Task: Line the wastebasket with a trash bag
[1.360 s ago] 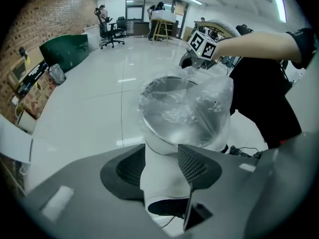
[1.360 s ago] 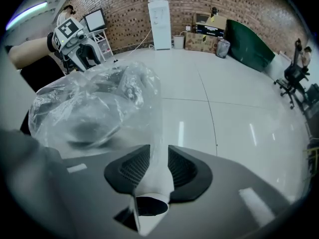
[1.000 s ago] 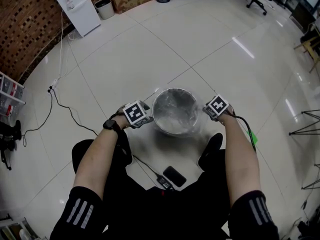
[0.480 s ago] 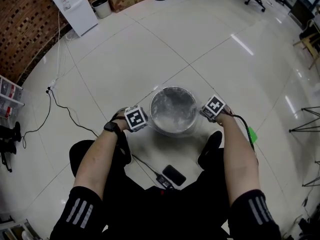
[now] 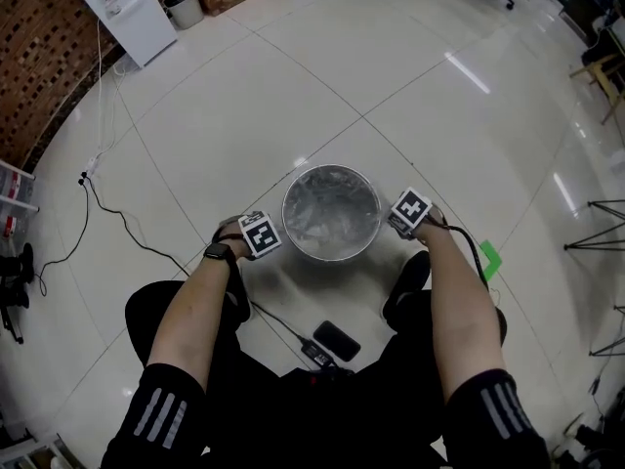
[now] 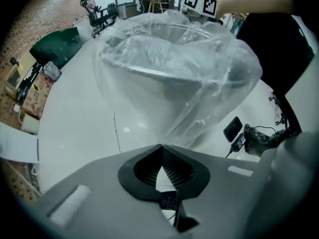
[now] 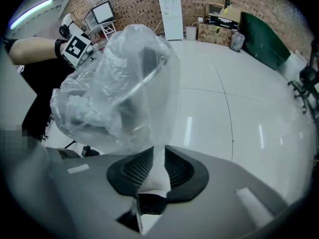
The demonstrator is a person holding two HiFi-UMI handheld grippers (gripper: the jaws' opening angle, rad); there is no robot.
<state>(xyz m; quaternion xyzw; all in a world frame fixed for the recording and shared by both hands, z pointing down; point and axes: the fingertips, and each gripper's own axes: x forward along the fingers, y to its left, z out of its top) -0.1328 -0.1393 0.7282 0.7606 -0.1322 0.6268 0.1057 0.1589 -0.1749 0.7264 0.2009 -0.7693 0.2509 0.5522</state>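
Note:
A round metal wastebasket [image 5: 331, 213] stands on the pale tiled floor with a clear trash bag [image 5: 327, 201] over its rim. My left gripper [image 5: 262, 241] hangs at its left side, pointing steeply down. In the left gripper view that gripper [image 6: 160, 151] is shut, and the bag [image 6: 174, 68] tapers down into its tips. At the basket's right side is my right gripper [image 5: 406, 217]. Its jaws have just been closing, and in the right gripper view they [image 7: 156, 169] pinch a bunched strip of the bag [image 7: 117, 91].
A phone [image 5: 339, 341] and a power adapter with its cable [image 5: 317, 352] lie on the floor by the person's feet [image 5: 408, 286]. Another cable [image 5: 127, 233] runs off left. A white cabinet [image 5: 109, 8] stands far left, tripod legs [image 5: 601, 208] right.
Both grippers have sunk lower along the basket's sides, and the bag's edge has come down with them. The left gripper now sits closer to the basket wall.

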